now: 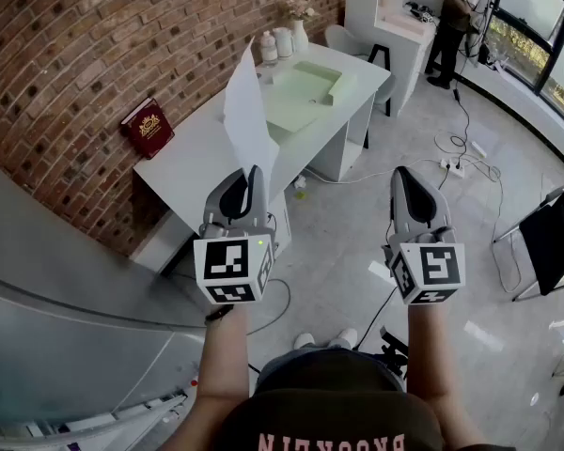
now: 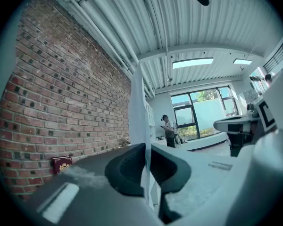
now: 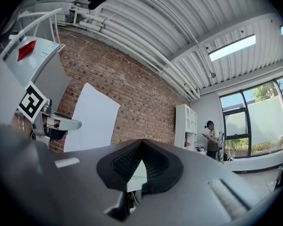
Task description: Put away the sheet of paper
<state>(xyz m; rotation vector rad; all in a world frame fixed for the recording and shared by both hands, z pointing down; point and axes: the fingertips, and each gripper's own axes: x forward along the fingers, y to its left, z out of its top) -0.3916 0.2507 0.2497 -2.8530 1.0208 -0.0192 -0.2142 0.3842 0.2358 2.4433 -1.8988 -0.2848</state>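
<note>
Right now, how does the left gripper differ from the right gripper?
The left gripper is shut on a sheet of paper, which stands upright; the right gripper is shut and empty. In the head view the left gripper overlaps the white table, the right gripper the floor. Both point forward.

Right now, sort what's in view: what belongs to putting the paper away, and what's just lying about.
Job: sheet of paper, pinched in the left gripper; green tray on the desk, probably its destination.
Lying about: red book, jars, chair; the right gripper is shut, empty.
</note>
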